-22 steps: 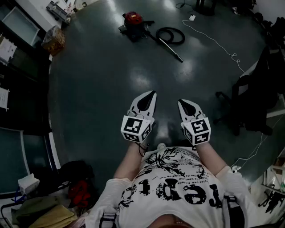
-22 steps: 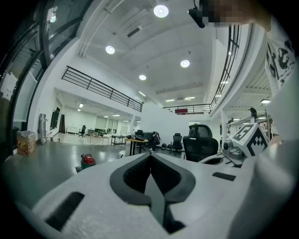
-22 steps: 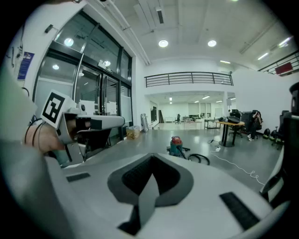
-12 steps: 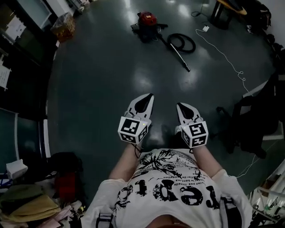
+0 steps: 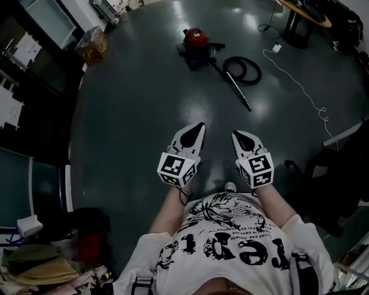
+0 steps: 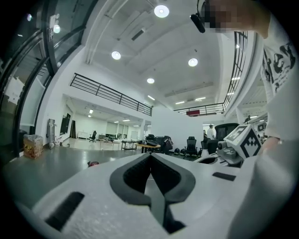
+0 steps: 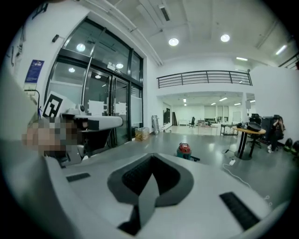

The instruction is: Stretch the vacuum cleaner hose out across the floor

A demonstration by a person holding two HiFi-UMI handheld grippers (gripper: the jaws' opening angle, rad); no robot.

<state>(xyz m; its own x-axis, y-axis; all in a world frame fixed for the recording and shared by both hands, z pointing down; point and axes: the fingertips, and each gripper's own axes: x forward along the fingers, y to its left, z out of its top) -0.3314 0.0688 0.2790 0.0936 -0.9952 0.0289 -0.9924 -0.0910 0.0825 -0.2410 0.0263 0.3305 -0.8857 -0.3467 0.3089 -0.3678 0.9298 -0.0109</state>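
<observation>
A red vacuum cleaner [image 5: 195, 40] stands far ahead on the dark floor, its black hose [image 5: 243, 67] coiled in a loop to its right with the metal wand [image 5: 238, 91] lying beside the loop. It also shows small in the right gripper view as the red vacuum cleaner [image 7: 183, 150]. My left gripper [image 5: 199, 125] and right gripper [image 5: 235, 135] are held side by side near my chest, far short of the hose. Both are shut with nothing between the jaws.
A white cable [image 5: 300, 80] with a power adapter snakes across the floor at the right. A round table [image 5: 304, 17] stands at the top right, a black office chair [image 5: 323, 178] at the right. Bags and clutter [image 5: 40, 262] lie at the lower left. A cardboard box [image 5: 92, 46] sits by the glass wall.
The view has shifted as I walk: the vacuum cleaner and hose sit lower and more to the right in the head view. Both grippers keep their pose, shut.
</observation>
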